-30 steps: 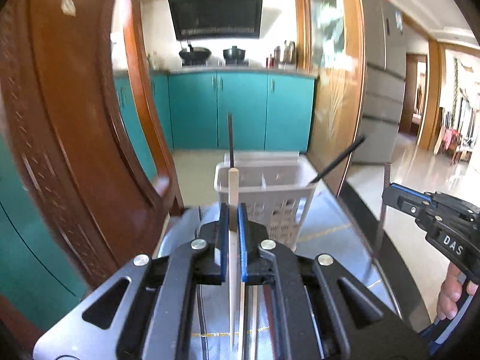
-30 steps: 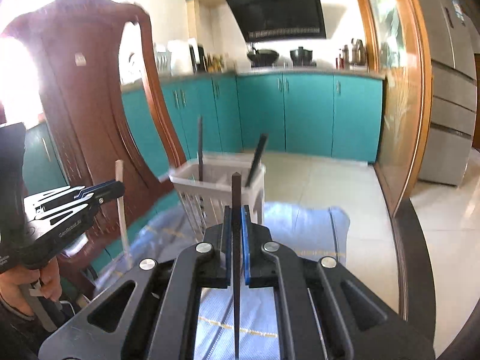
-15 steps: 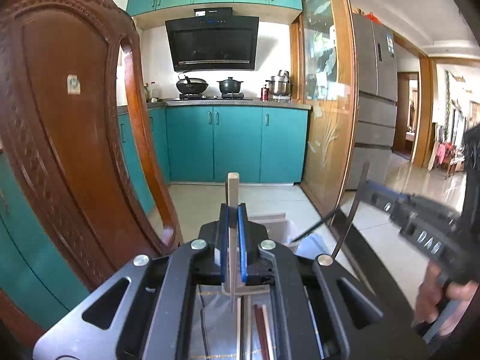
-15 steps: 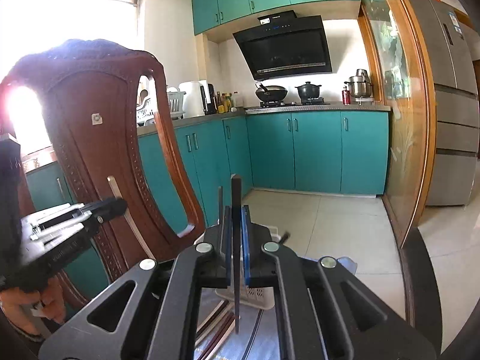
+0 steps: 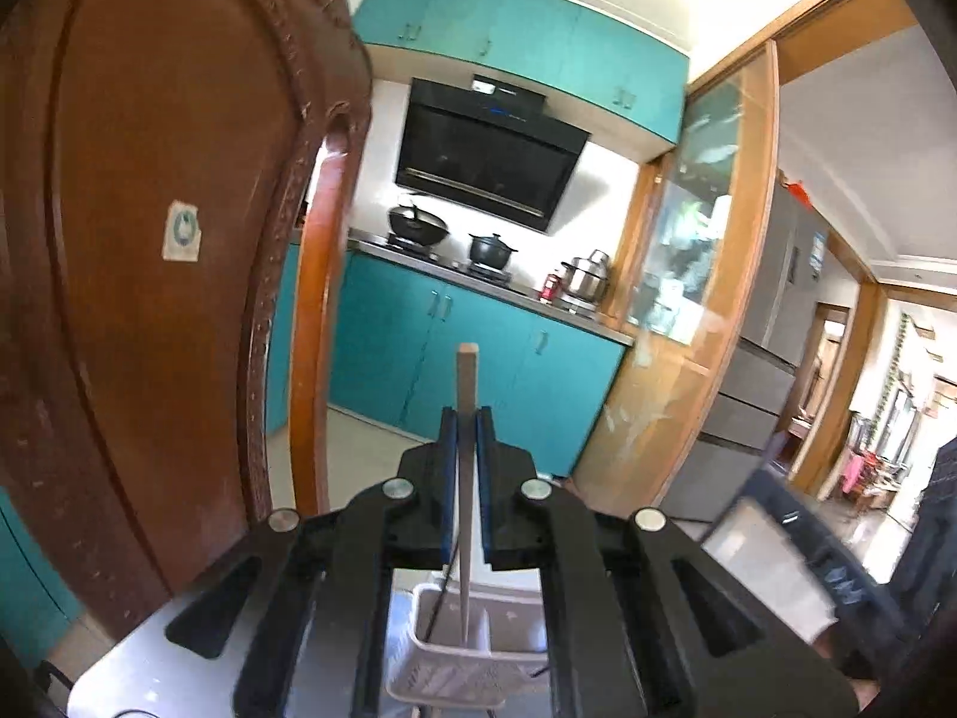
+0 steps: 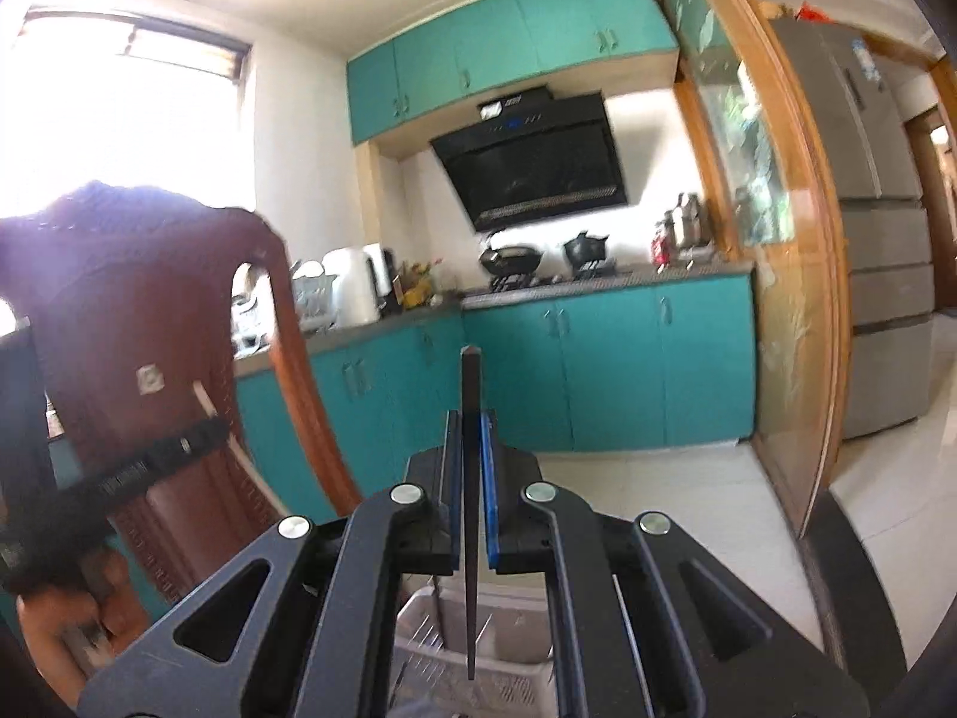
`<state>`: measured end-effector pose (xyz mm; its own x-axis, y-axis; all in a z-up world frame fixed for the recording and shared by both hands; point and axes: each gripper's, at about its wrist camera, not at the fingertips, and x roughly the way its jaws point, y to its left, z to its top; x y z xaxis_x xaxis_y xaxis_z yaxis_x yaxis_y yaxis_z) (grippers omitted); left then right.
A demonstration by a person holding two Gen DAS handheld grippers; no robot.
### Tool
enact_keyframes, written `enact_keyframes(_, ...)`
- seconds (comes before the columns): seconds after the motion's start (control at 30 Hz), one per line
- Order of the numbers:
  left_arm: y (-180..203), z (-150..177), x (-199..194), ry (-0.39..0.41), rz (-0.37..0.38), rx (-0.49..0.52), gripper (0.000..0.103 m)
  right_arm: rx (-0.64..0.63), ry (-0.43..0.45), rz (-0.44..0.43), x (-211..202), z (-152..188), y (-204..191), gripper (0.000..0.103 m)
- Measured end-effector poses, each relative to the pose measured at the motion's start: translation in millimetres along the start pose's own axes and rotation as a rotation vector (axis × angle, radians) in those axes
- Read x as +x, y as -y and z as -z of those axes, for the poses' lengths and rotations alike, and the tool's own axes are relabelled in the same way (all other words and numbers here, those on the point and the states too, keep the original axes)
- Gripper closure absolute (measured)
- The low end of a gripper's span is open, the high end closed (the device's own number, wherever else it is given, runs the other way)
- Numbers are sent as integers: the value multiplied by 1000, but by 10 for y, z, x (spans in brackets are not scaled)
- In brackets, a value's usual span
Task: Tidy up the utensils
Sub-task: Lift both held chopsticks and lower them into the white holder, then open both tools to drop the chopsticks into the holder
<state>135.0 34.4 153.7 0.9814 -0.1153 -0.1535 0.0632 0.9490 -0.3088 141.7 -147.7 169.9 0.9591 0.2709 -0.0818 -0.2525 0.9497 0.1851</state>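
The left gripper [image 5: 466, 478] pinched a pale chopstick [image 5: 466, 449] and the right gripper [image 6: 472, 478] a dark chopstick [image 6: 471, 478], both right above the basket [image 5: 454, 664], where a tilted tip might miss it.

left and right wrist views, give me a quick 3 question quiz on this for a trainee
1. True or false: the left hand-held gripper is shut on a pale wooden chopstick.
2. What does the right hand-held gripper hold? A) a spoon B) a dark chopstick C) nothing
3. Fill in: below both chopstick tips stands a white slotted ___.

Key
1. True: the stick runs upright between the shut blue pads.
2. B: it is clamped upright, tip down over the basket.
3. Basket: its rim also shows in the left wrist view.
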Motion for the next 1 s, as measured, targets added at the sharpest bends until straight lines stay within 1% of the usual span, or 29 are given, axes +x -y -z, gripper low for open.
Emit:
enact_keyframes(0.03,-1,52,108,0,-31,8,96,-9,15,14,23,-1,-11,96)
enact_keyframes(0.07,-21,68,158,-8,-45,12,96,-22,27,31,64,12,-22,96)
enact_keyframes(0.17,-30,229,422,-63,-60,23,96,-45,42,48,231,120,-12,96)
enact_keyframes(0.33,24,468,684,-142,-76,78,96,-85,-32,77,549,411,61,96)
enact_keyframes(0.43,14,542,763,-173,-78,95,96,-90,-84,55,639,560,90,96)
enact_keyframes(0.6,24,625,811,-205,-84,119,96,-124,-115,52,605,663,39,96)
enact_keyframes(0.77,41,673,771,-208,-81,133,96,-121,-121,60,516,684,39,95)
enact_keyframes(0.9,76,660,708,-198,-77,150,96,-140,-103,63,333,660,33,94)
enact_keyframes(1.0,93,665,585,-182,-73,172,96,-162,-88,22,117,656,-21,94)
